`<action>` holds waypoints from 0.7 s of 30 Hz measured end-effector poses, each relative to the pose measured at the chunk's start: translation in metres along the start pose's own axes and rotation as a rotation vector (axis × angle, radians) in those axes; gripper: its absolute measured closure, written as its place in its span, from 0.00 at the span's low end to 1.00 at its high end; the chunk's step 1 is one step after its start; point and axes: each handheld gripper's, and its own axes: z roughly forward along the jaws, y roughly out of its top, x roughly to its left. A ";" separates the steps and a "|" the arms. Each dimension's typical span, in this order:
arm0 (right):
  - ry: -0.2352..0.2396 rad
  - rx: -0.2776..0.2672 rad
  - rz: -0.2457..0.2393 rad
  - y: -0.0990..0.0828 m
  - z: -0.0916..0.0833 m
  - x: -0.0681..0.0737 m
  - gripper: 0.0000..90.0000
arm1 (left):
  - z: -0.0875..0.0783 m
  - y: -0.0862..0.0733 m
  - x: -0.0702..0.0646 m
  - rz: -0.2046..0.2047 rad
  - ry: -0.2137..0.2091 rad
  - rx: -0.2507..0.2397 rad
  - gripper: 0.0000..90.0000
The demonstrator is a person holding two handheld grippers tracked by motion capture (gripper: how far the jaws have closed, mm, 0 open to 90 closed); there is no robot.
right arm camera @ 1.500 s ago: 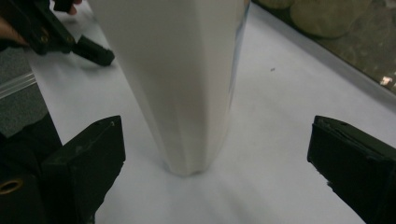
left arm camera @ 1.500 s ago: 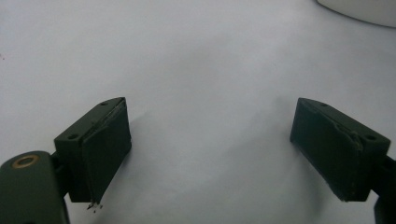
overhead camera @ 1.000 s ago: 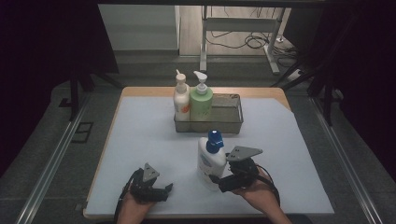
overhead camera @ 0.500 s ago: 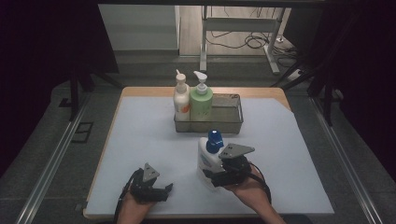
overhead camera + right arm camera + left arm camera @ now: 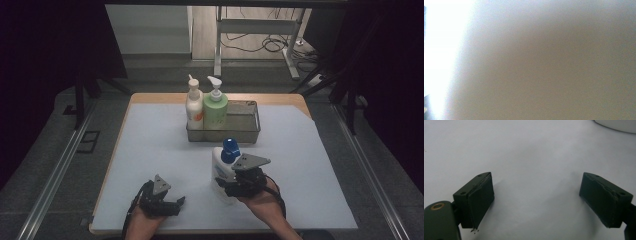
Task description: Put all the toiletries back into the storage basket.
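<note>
Dark surroundings close in on a table [image 5: 150, 145] covered by a pale mat, with its wooden edge showing along the far side. Near the front edge, left of centre, the left gripper [image 5: 172, 205] sits low over the mat in the person's left hand [image 5: 142, 224]; the left gripper view looks along its two black jaws, which stand wide apart with bare mat between them and nothing held. Toward the far edge, about midway across, a metal wire basket [image 5: 245, 131] holds two pump bottles upright in its left half: a white pump bottle [image 5: 194, 107] with an orange label, and a green pump bottle [image 5: 215, 109] touching it on its right. The right half of the basket is free of bottles. In front of the basket, well apart from it and nearer the front edge, a white bottle with a blue cap [image 5: 224, 161] stands upright on the mat. The right gripper [image 5: 224, 182] is pressed up against that bottle's lower body from the front-right side, held in the right hand [image 5: 262, 197]; its jaws have just been closing with the bottle between them, but whether the pads already press on it cannot be told. The right gripper view is a pale blur of something very close.
</note>
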 end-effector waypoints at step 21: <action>0.073 0.036 0.031 0.001 -0.011 -0.020 0.45 | 0.000 0.000 0.000 0.000 -0.001 0.001 0.13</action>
